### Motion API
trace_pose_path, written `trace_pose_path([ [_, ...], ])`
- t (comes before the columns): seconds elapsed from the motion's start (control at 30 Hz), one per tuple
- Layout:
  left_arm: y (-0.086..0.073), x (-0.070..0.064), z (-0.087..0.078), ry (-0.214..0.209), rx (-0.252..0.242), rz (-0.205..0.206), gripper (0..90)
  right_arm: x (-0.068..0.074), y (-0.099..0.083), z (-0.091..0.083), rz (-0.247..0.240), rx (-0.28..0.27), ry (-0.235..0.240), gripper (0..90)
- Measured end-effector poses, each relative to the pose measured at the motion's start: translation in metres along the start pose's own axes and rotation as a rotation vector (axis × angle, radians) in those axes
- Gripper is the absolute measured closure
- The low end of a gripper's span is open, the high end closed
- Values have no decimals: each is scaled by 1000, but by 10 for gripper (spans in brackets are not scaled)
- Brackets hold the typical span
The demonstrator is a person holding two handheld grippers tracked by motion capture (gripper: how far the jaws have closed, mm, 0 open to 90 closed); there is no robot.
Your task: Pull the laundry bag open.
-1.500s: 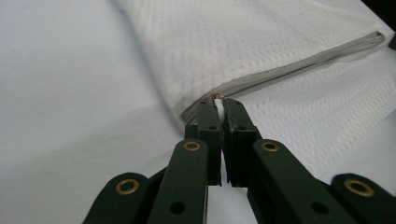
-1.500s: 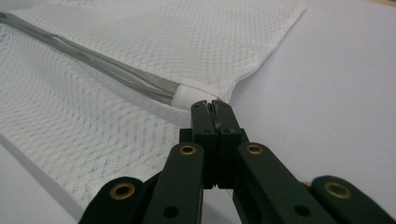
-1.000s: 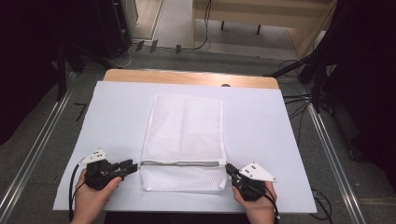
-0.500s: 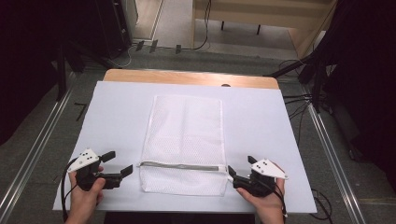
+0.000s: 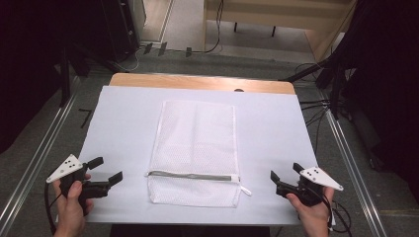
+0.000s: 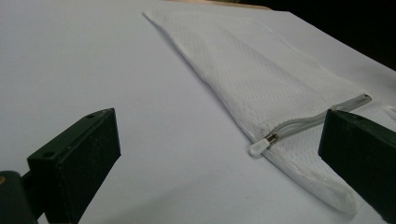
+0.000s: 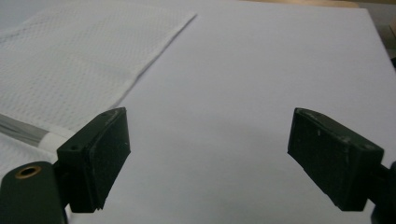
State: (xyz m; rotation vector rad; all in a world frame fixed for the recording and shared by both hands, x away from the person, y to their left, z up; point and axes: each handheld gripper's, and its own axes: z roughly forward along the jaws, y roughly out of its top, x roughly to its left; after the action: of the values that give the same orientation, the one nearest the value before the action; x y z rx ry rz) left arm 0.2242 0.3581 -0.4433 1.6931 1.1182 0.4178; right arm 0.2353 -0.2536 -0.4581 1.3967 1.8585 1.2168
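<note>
Since a second ago both grippers have been drawn outward from the ends of the zip, and their jaws, then closed at the bag's edges, are now spread apart. The left gripper [image 5: 106, 169] is held by the left hand [image 5: 73, 207] near the table's near-left corner, well apart from the bag [image 5: 195, 148]; its jaws are released, and nothing is held between them. In the left gripper view the bag is seen past the left gripper [image 6: 219, 158], with the zip pull [image 6: 258, 146] lying on the sheet [image 6: 93, 60] between the two jaws, untouched. The right gripper [image 5: 285, 176] is held by the right hand [image 5: 312, 215] near the near-right corner, also apart from the bag, and its jaws are likewise spread with nothing between them. In the right gripper view only bare sheet [image 7: 261, 70] is seen between the jaws of the right gripper [image 7: 210, 158], and the bag [image 7: 79, 60] lies off to the left of them. The bag is a white mesh pouch laid flat in the middle of the white sheet [image 5: 276, 128], its long side running away from the person. The grey zip [image 5: 192, 176] is run across the bag near its near end and appears closed. A small white tab [image 5: 245, 189] is seen at the zip's right end. The sheet covers most of the table [image 5: 197, 81], whose wooden far edge is left bare. A grey plate is carried on top of each gripper.
</note>
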Motion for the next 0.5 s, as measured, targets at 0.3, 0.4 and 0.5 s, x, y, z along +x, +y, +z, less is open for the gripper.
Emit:
trace_pose_path([
  [0.3,-8,13,-13,23,12,10,0,-33,-7,-12,60,-16,-75,136],
  [0.4,-10,17,-17,33,9,-3,0,-45,-10,-16,87,-19,-103,136],
  [0.5,-10,18,-16,35,9,-2,0,-48,-12,-17,105,-21,-114,138],
])
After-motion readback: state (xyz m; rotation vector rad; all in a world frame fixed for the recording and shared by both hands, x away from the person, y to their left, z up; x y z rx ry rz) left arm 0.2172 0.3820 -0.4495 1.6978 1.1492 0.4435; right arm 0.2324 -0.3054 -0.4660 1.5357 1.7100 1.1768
